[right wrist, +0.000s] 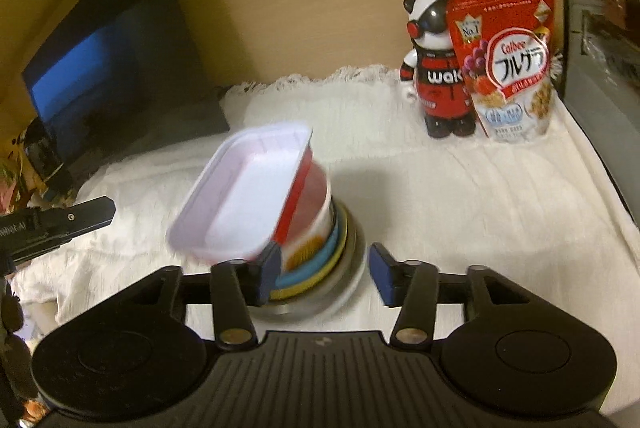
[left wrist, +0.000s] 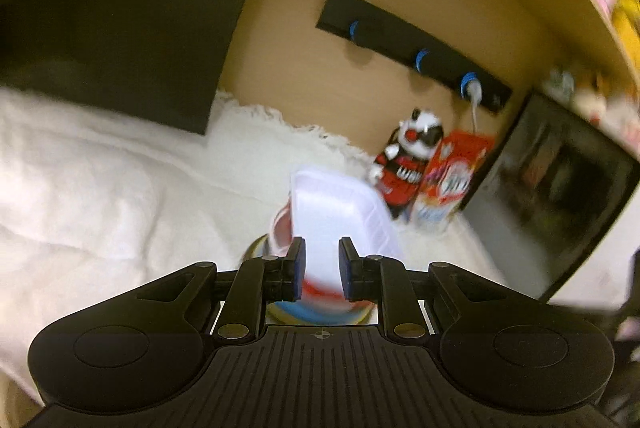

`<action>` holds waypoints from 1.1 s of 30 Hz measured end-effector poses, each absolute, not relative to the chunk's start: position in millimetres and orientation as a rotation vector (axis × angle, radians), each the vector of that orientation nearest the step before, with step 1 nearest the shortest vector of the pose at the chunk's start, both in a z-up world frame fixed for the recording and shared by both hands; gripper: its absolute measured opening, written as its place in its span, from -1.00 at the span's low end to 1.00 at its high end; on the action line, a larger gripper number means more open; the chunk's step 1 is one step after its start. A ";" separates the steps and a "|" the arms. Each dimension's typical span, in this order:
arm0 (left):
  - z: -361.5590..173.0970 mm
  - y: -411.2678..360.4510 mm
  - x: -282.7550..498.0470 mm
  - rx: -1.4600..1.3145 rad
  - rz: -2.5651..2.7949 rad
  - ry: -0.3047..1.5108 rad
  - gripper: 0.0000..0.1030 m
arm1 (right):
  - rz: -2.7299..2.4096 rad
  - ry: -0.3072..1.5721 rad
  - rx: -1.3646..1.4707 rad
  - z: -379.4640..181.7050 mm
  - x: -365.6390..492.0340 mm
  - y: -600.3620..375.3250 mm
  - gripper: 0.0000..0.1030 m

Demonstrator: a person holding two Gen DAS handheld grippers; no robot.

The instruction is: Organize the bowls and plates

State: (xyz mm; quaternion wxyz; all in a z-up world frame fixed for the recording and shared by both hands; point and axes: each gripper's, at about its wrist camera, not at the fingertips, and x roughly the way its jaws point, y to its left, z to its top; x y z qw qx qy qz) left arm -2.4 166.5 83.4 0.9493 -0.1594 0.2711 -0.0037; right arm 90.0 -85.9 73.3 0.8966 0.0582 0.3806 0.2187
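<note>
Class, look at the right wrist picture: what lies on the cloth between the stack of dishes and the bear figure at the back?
Nothing: in the right wrist view, the white cloth is bare between the stack of dishes and the bear figure.

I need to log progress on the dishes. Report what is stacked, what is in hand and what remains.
Done: plates and a bowl sit in one stack on the white cloth. In hand: the square white tray lies tilted on top; the right tool is open around the stack's edge, and the left tool looks nearly shut at the tray's rim. Left: seating the tray level. No other loose dishes show.
</note>
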 end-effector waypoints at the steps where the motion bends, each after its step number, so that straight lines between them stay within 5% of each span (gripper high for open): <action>1: 76.9 154.5 -12.3 -0.275 0.010 0.556 -0.62 | 0.460 0.788 0.102 68.1 78.6 -85.8 0.01; 8: 50.0 97.6 -63.6 -0.212 0.060 0.594 -0.70 | 0.468 0.795 0.023 40.4 14.5 -84.9 0.02; 12: 46.2 73.6 -80.5 -0.134 0.174 0.667 -0.70 | 0.475 0.821 0.045 38.8 -1.9 -87.0 0.29; 33: 47.4 51.0 -81.1 -0.119 0.128 0.728 -0.70 | 0.456 0.820 -0.008 45.9 -8.4 -84.9 0.33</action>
